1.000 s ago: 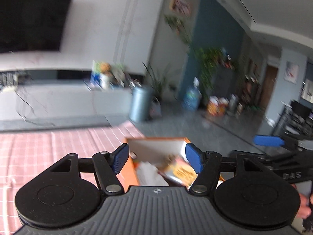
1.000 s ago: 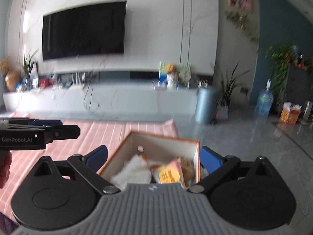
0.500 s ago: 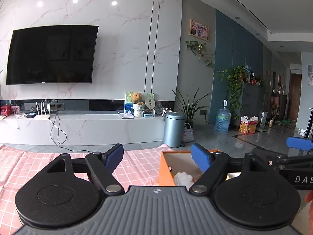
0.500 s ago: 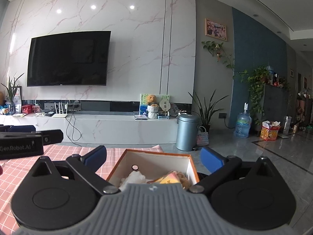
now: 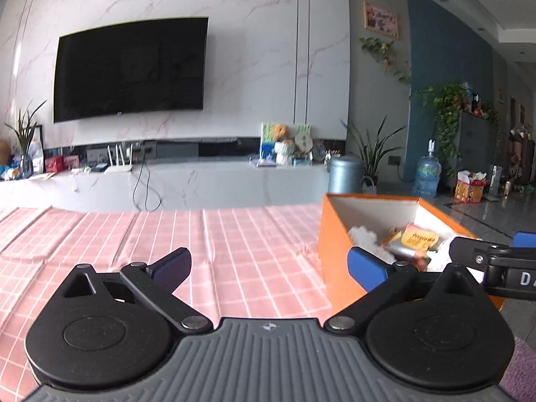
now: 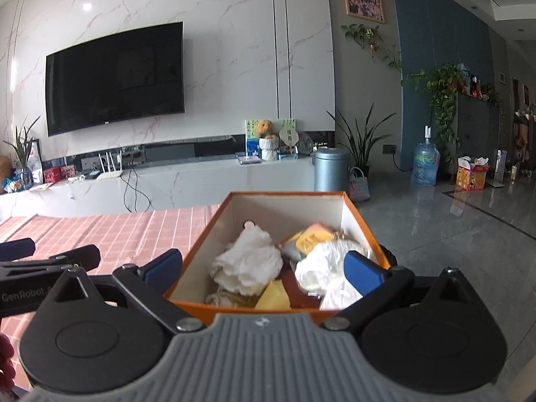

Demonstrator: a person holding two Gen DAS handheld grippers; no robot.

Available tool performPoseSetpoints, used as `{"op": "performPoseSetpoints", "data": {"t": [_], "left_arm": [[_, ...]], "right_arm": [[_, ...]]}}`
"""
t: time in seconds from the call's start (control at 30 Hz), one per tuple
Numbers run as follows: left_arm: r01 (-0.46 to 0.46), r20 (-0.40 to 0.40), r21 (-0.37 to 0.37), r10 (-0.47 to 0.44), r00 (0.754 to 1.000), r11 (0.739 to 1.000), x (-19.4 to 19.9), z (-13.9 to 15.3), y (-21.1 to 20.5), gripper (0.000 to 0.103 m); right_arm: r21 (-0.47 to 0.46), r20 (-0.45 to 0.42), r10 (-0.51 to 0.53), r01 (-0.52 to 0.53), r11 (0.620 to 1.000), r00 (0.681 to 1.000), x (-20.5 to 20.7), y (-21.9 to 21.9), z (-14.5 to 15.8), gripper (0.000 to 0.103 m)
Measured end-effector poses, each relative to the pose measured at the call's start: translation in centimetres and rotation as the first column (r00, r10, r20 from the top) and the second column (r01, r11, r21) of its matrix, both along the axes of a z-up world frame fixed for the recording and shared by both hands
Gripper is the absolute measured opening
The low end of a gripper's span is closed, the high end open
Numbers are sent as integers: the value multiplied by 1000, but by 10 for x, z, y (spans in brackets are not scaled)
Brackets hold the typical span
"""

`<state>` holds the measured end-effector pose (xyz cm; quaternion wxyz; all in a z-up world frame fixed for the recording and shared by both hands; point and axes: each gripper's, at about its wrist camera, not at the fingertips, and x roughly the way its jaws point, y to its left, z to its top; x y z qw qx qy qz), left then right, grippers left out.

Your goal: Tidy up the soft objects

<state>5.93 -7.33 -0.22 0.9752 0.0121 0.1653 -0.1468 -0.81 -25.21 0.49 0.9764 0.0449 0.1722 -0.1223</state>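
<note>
- Soft objects: crumpled white cloth [image 6: 248,263], yellow-labelled packet [image 6: 310,239], white bundle [image 6: 323,263], all inside orange box [image 6: 360,216], lower centre of right wrist view.
- Orange box: on pink checked surface [image 5: 167,234], right edge.
- Left claw [image 5: 268,266]: released, empty, above surface.
- Right claw [image 6: 264,269]: released, empty, straddling box.

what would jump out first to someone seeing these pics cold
The orange box at the right end of the pink checked cloth, stuffed with crumpled white cloths and a yellow packet. Behind it, the big black TV fills the marble wall. Both the left gripper and right gripper are open, holding nothing.
</note>
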Motion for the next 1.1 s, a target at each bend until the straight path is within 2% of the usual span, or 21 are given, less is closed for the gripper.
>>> {"op": "performPoseSetpoints", "data": {"t": [0.17, 0.37, 0.6, 0.73, 1.1], "left_arm": [[-30, -11, -11, 30, 999, 999, -8, -15, 9, 103], [-67, -15, 29, 68, 998, 997, -14, -20, 9, 103], [-100, 4, 9, 100, 995, 995, -19, -15, 12, 103], [-113, 14, 31, 113, 994, 993, -20, -12, 10, 103], [-105, 1, 47, 105, 994, 993, -22, -12, 9, 103]], "right_arm": [[-84, -5, -11, 10, 996, 1000, -2, 10, -13, 101], [-71, 21, 11, -10, 997, 1000, -8, 11, -16, 101], [-76, 28, 8, -6, 997, 1000, -13, 13, -15, 101], [-70, 27, 10, -8, 998, 1000, -15, 14, -14, 101], [-73, 23, 12, -10, 997, 1000, -14, 15, -13, 101]]}}
